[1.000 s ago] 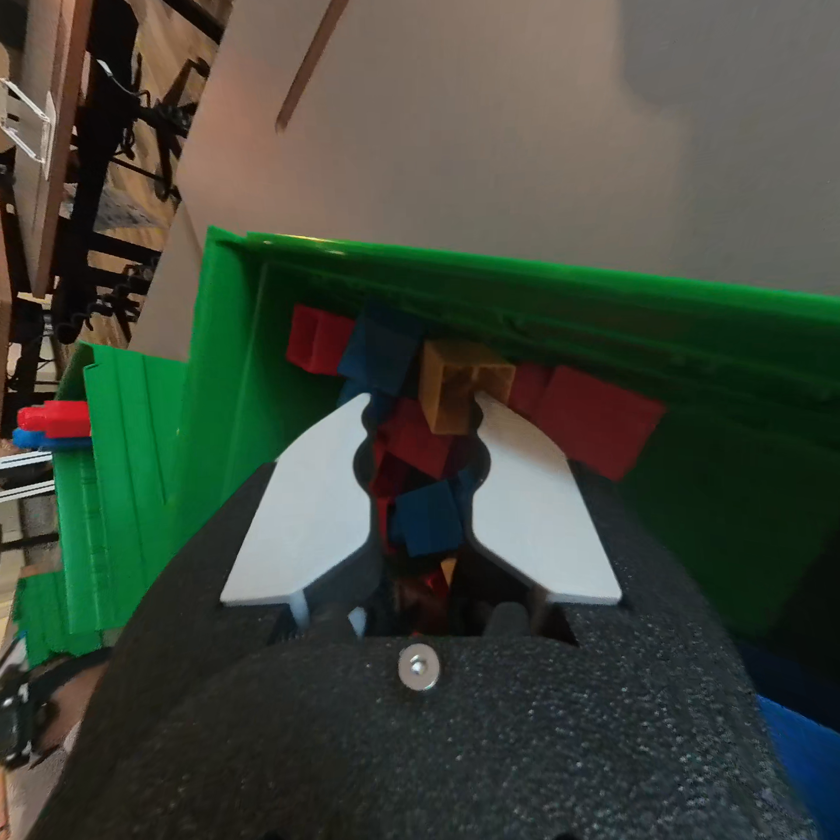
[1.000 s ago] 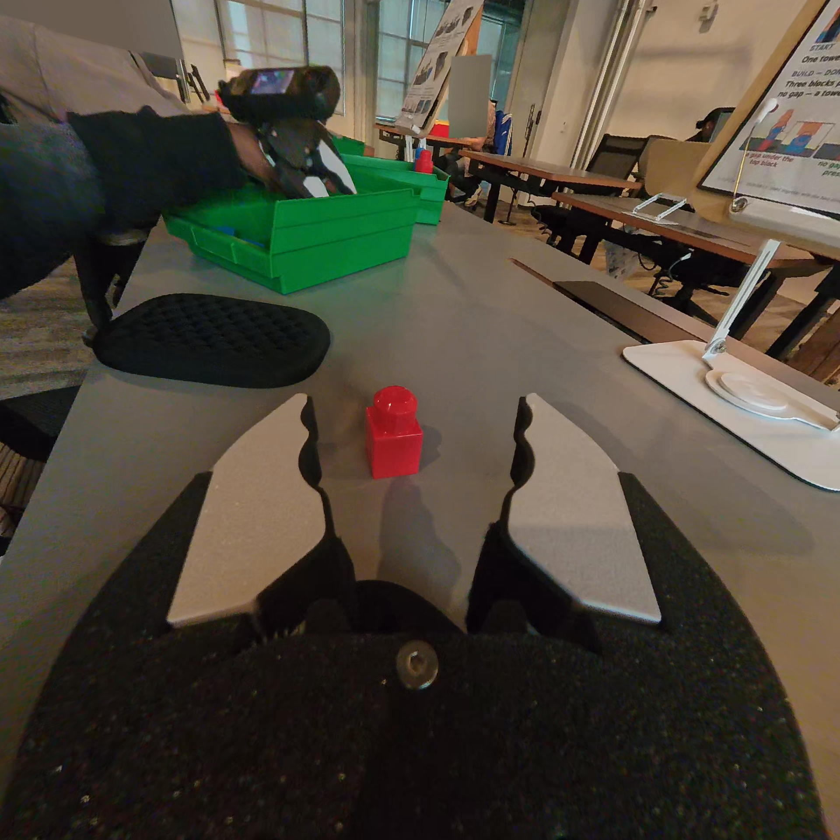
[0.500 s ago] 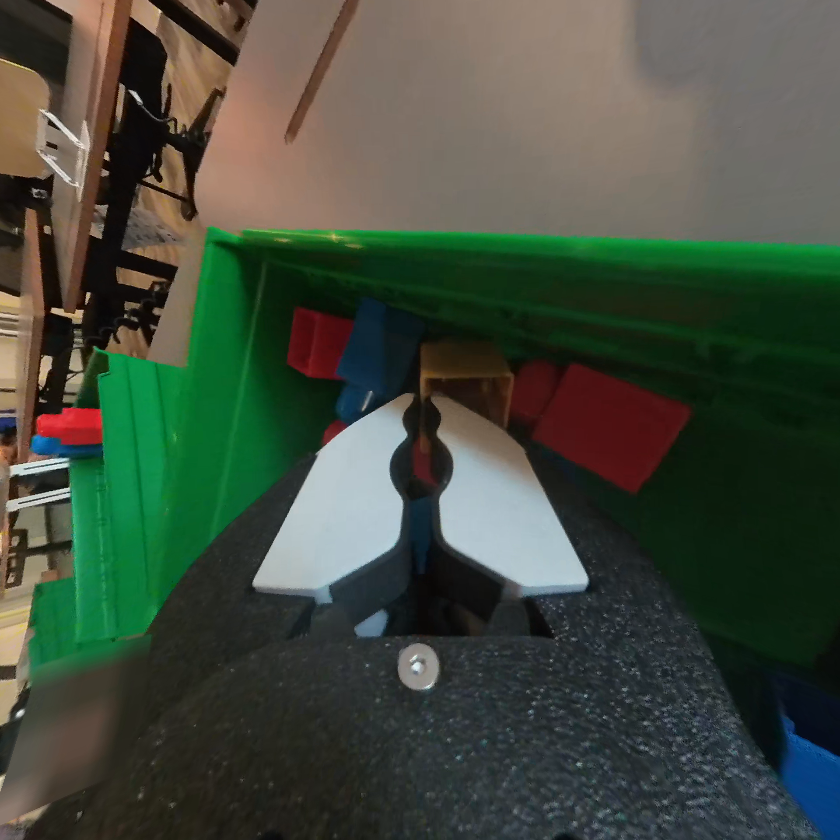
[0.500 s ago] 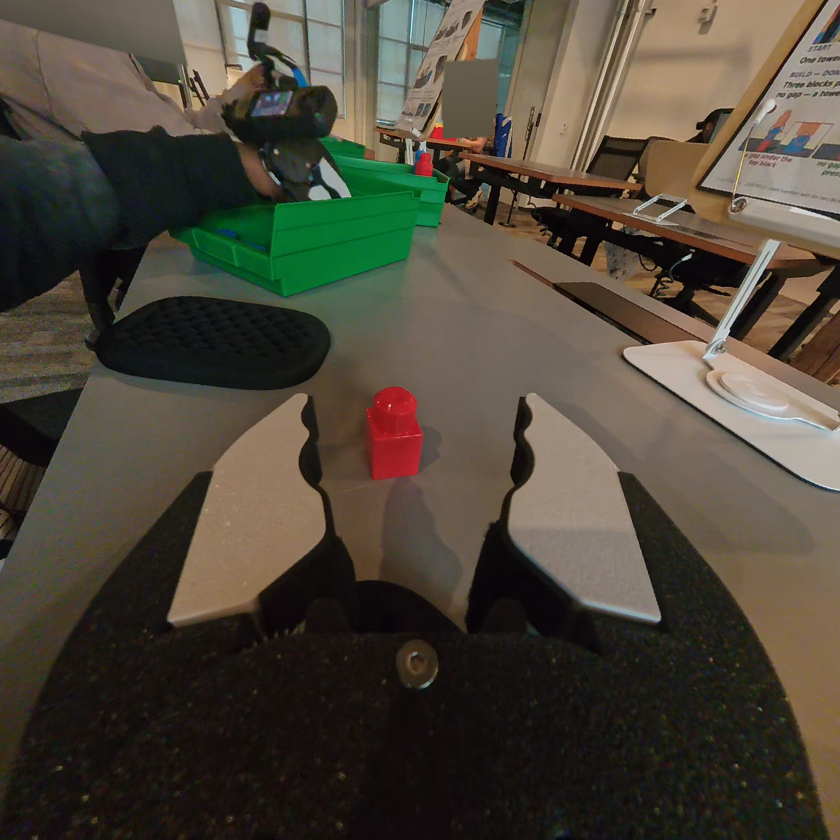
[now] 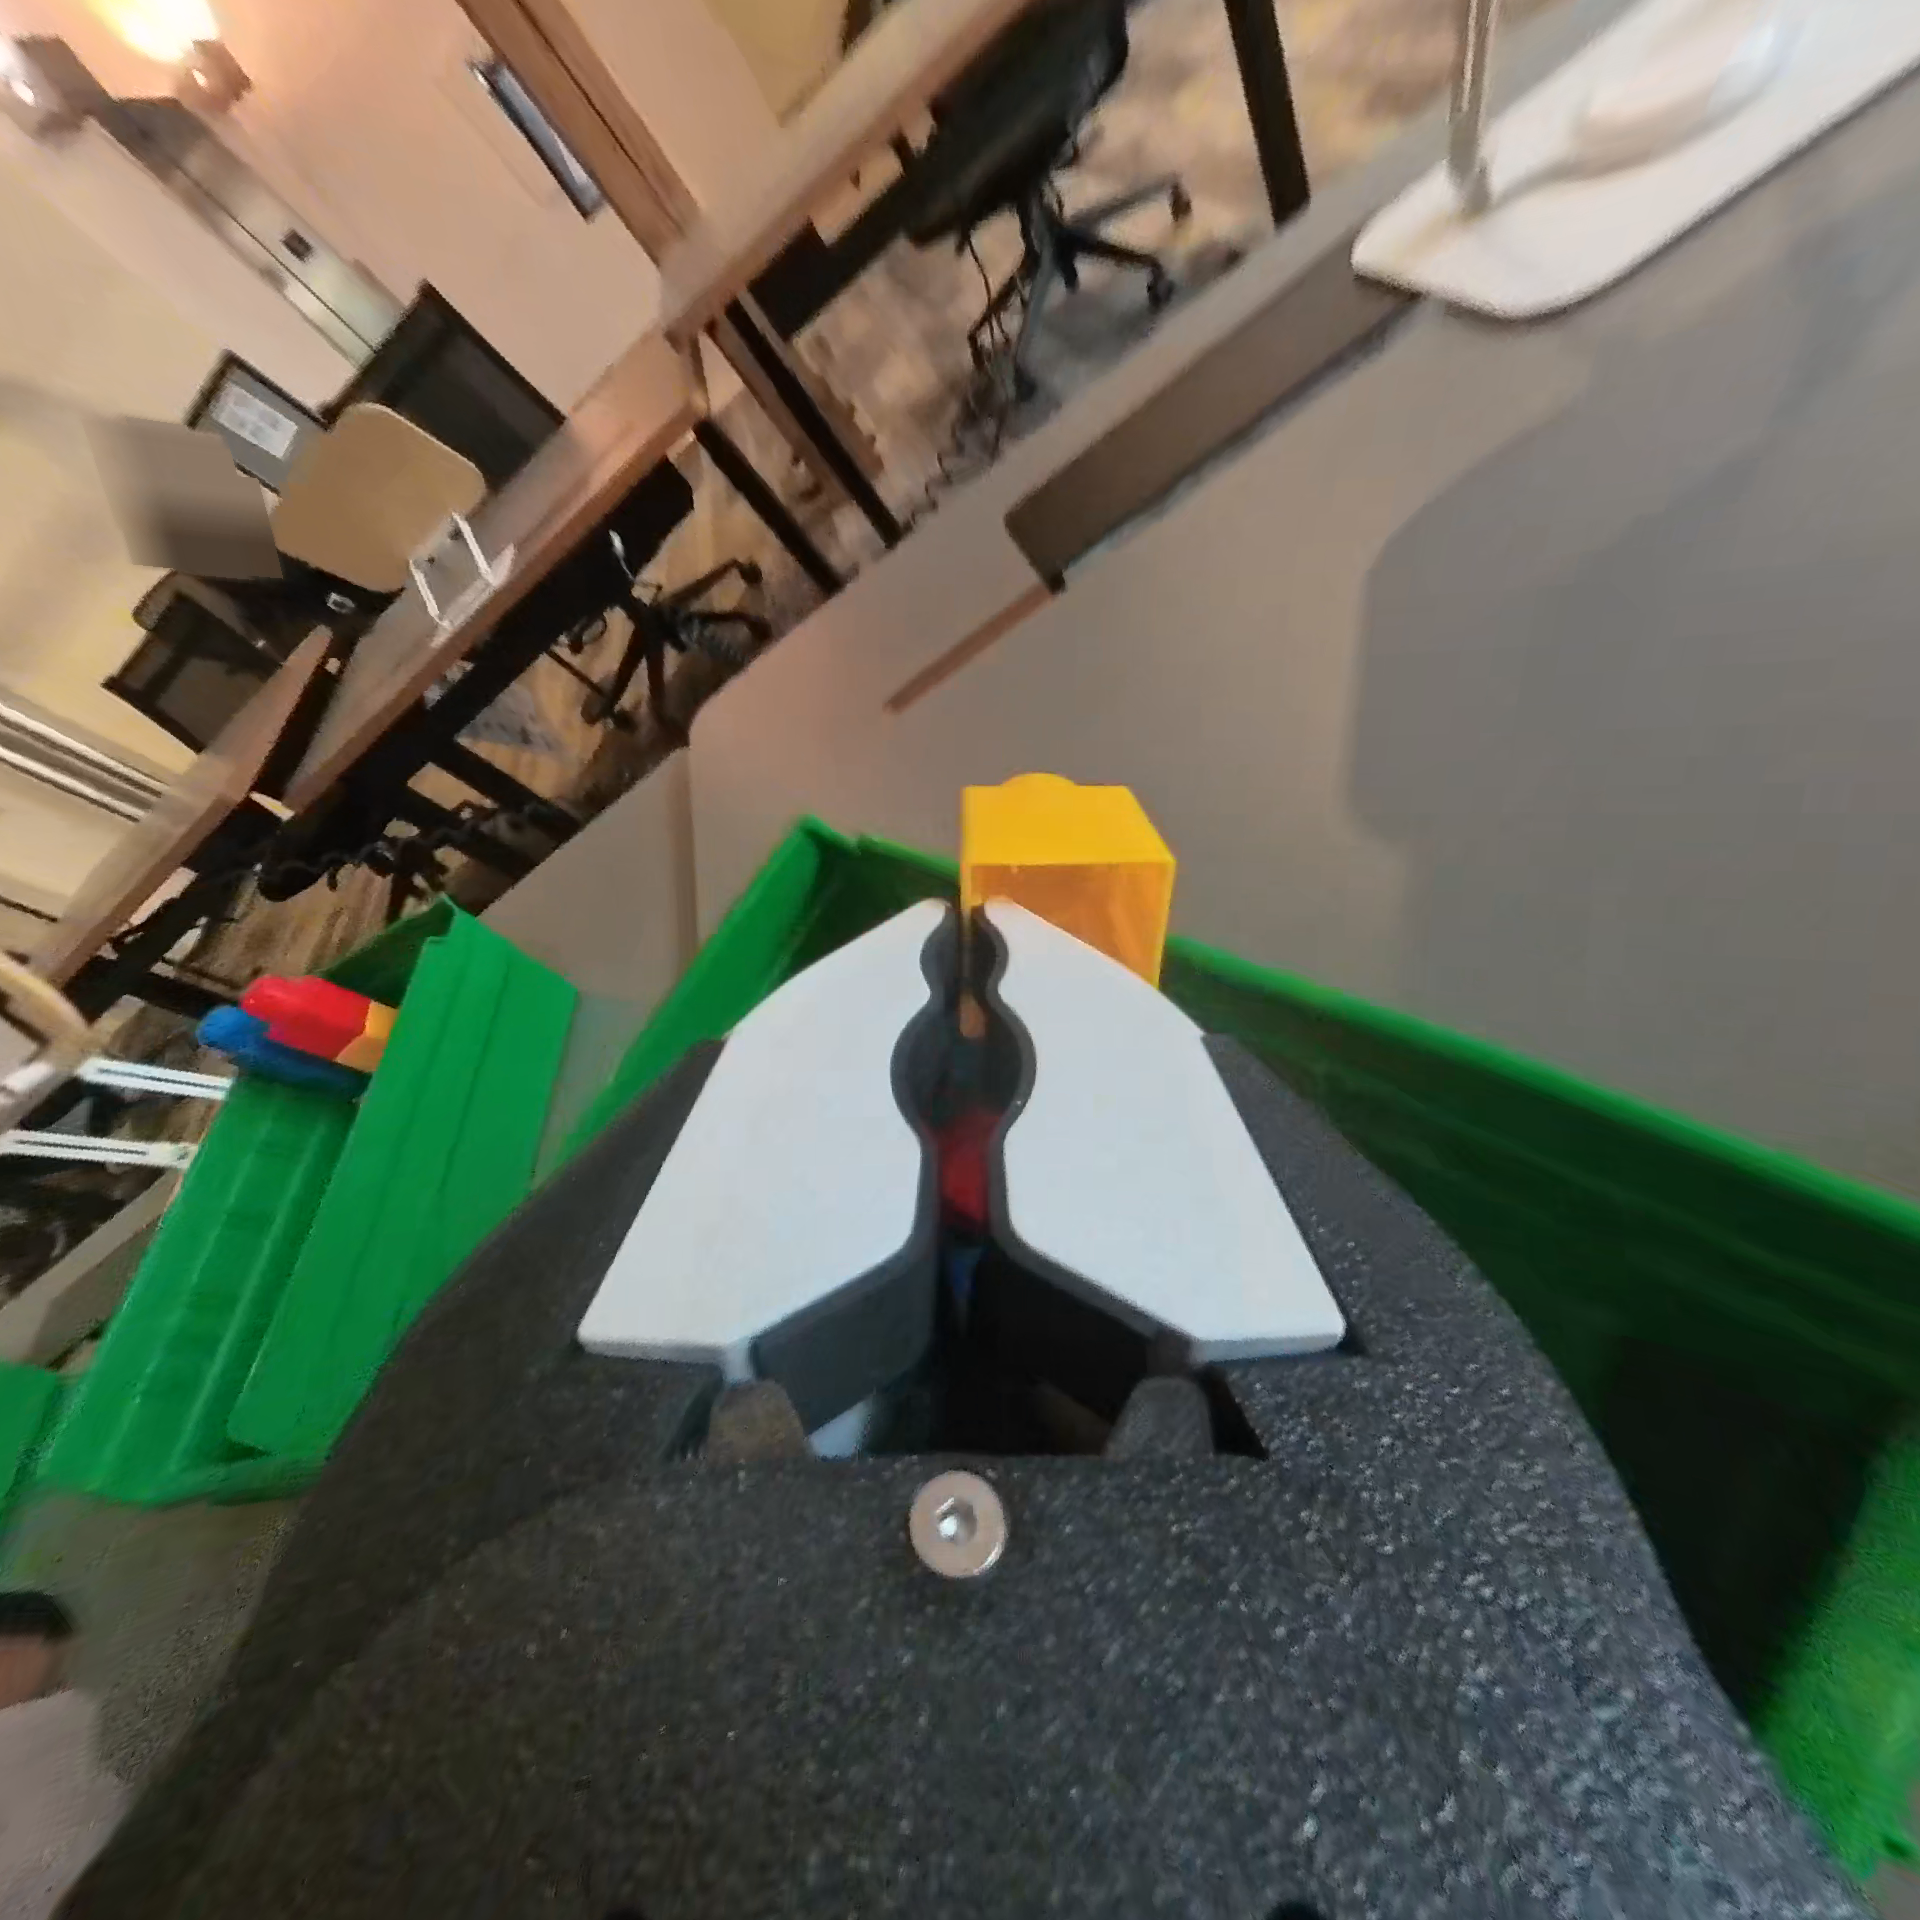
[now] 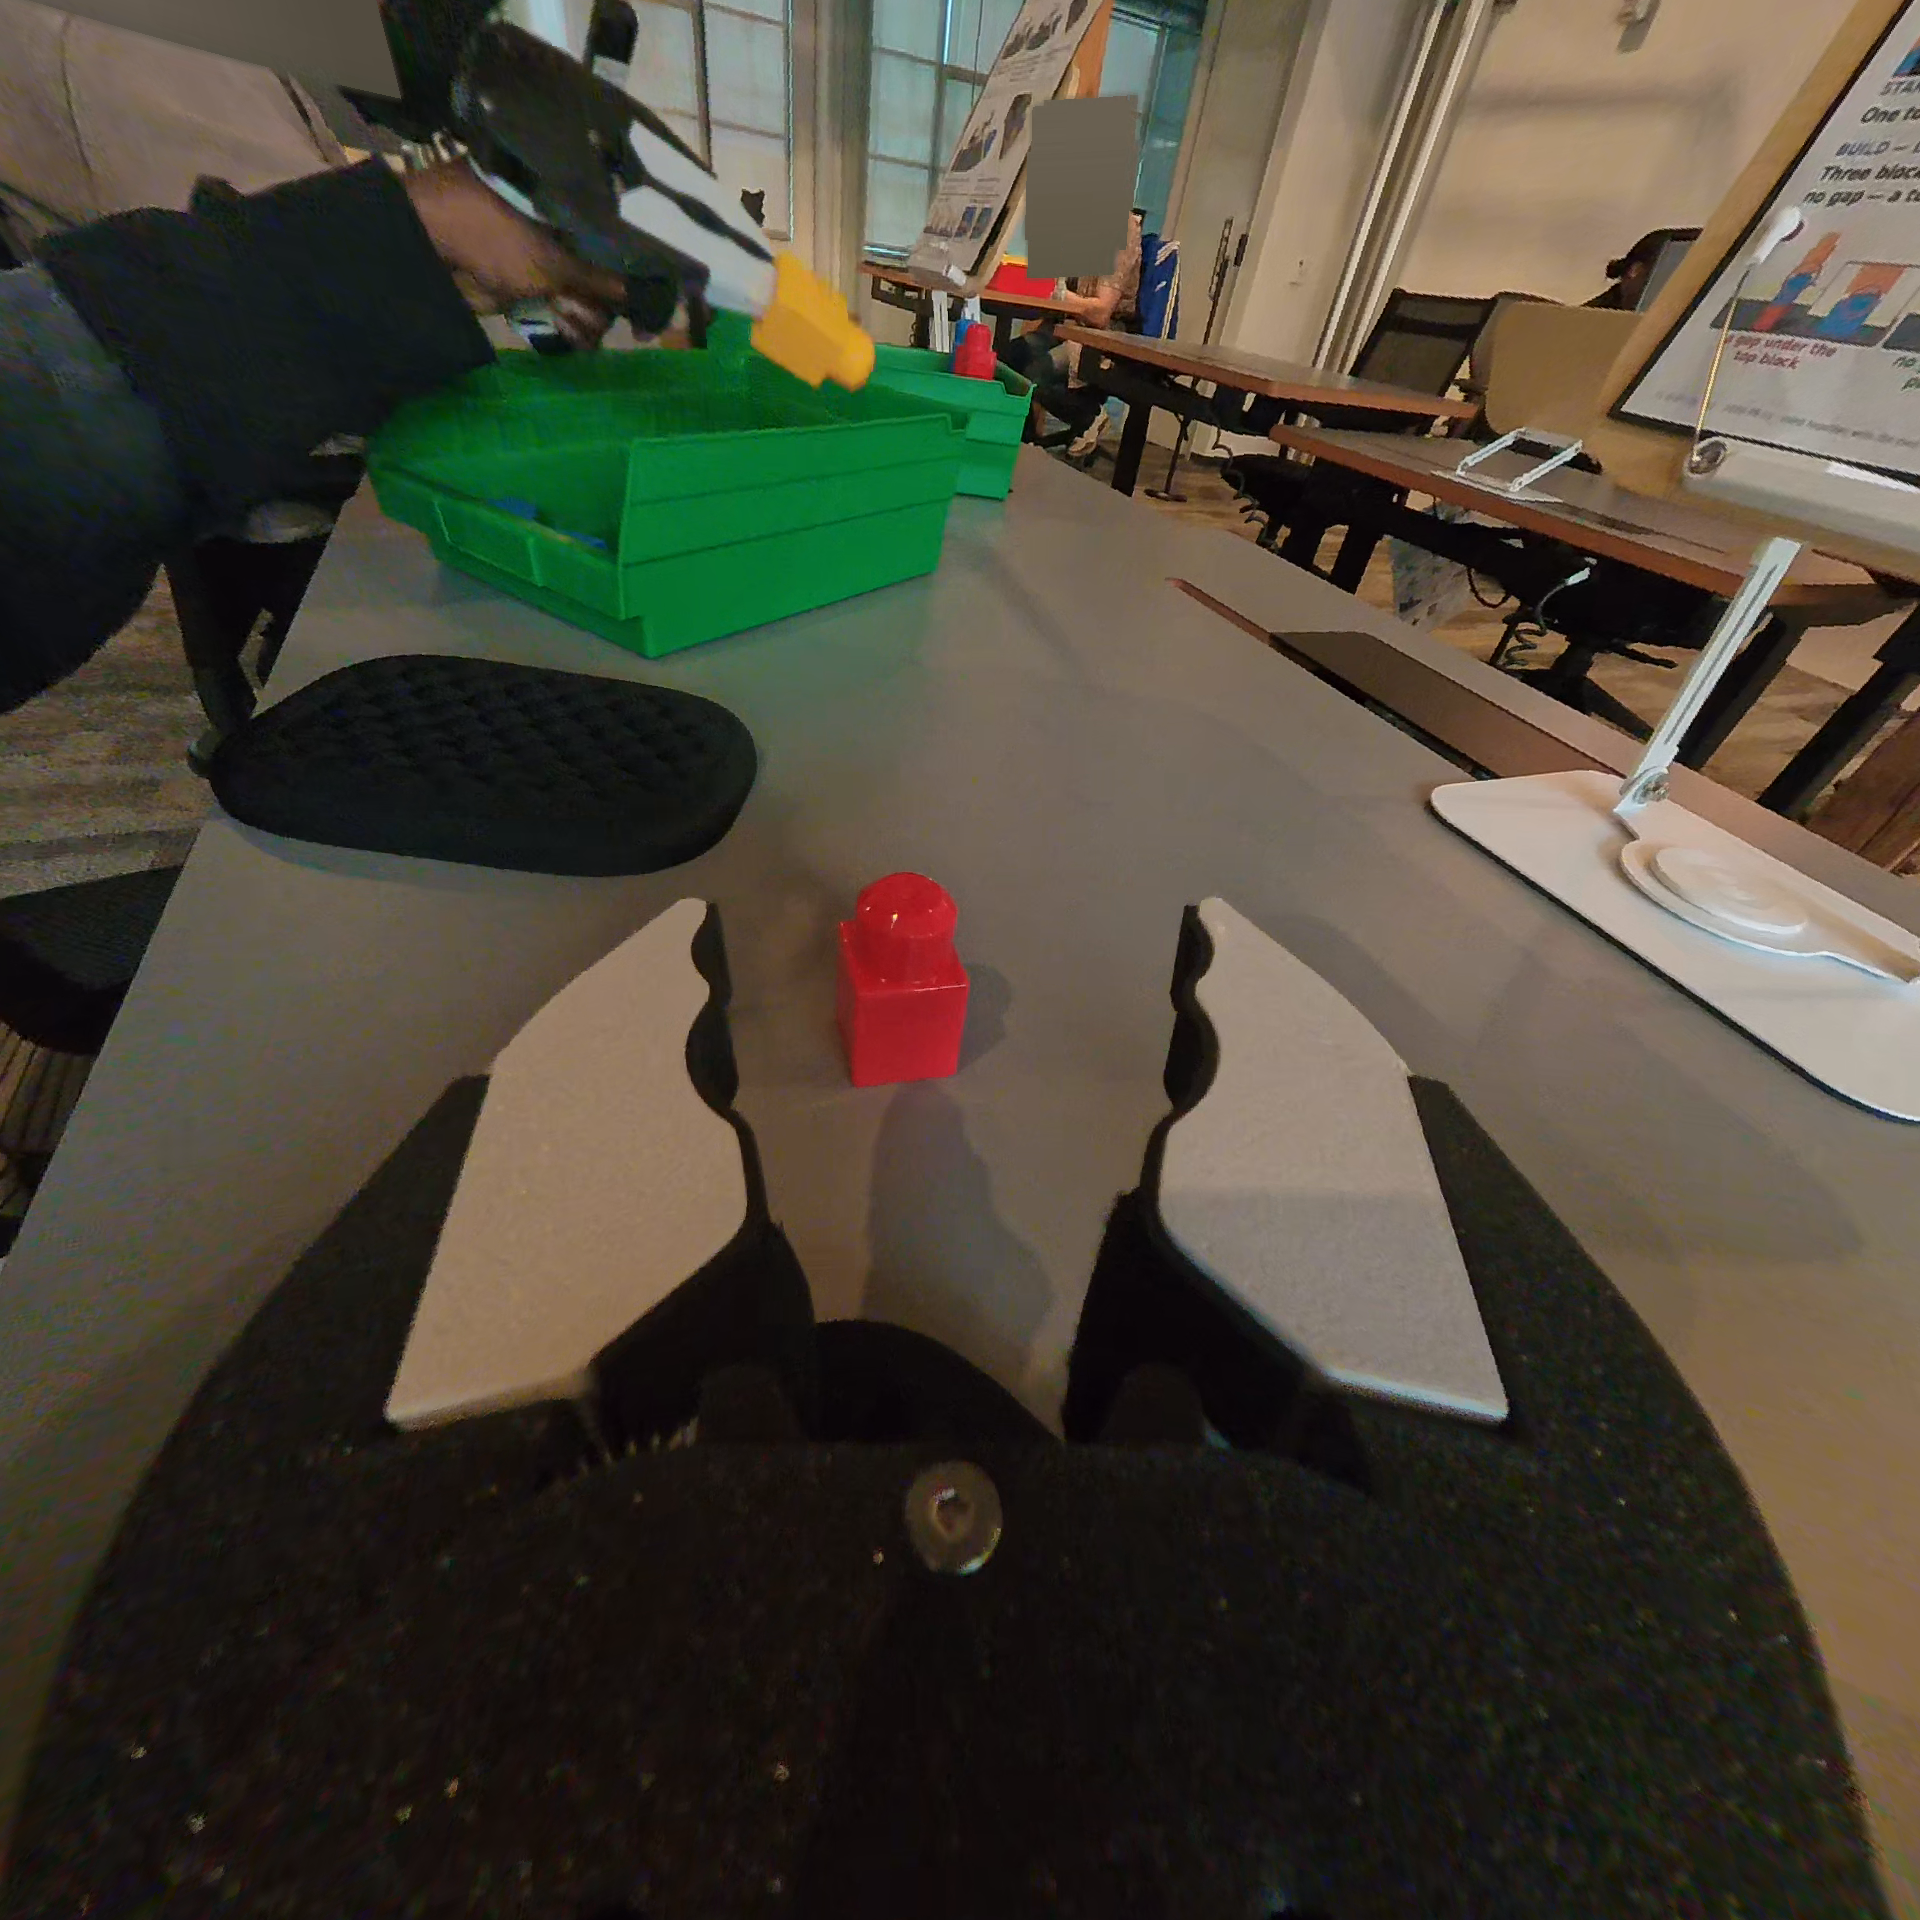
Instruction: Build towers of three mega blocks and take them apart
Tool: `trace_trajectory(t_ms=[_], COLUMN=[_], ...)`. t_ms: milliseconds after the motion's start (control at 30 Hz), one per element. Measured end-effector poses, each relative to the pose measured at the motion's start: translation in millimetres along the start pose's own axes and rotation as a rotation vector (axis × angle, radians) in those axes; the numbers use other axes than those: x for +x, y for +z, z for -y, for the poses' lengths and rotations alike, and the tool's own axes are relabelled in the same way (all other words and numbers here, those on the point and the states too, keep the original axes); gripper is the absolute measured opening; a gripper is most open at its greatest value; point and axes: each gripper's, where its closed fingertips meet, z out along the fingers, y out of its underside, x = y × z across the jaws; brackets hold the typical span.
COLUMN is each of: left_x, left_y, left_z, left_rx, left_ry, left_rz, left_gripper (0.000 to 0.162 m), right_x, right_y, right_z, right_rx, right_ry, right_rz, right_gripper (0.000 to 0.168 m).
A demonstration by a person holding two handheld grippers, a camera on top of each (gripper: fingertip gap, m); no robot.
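My left gripper is shut on the edge of a yellow block and holds it in the air above the green bin. In the right wrist view the same gripper shows at upper left with the yellow block over the green bin. A single red block stands upright on the grey table. My right gripper is open and empty, low over the table, with the red block just beyond its fingertips.
A black mesh pad lies left of the red block. A white stand base sits at the right. A second green bin holds a small red and blue tower. Desks and chairs stand beyond the table. The gap from one gripper's tips to the other's is roughly 45 centimetres.
My left gripper closed on the yellow block inside the bin and lifted it out above the rim, tilting upward. My right gripper and the red block have not moved.
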Motion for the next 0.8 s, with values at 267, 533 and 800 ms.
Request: trace_trajectory(t_ms=[267, 533, 800], left_x=[37, 140, 219], left_y=[-35, -53, -74], left_z=[74, 130, 165], left_rx=[0.377, 0.639, 0.731], left_ry=[-0.251, -0.411, -0.355], left_rz=[-0.204, -0.658, -0.908], left_gripper=[0.000, 0.000, 0.000], right_x=[-2, -11, -24], right_y=[3, 12, 23], right_z=[-2, -2, 18], right_rx=[-0.024, -0.083, -0.076], right_ry=[-0.001, -0.051, -0.095], right_rz=[0.018, 0.075, 0.156], right_gripper=[0.081, 0.082, 0.082])
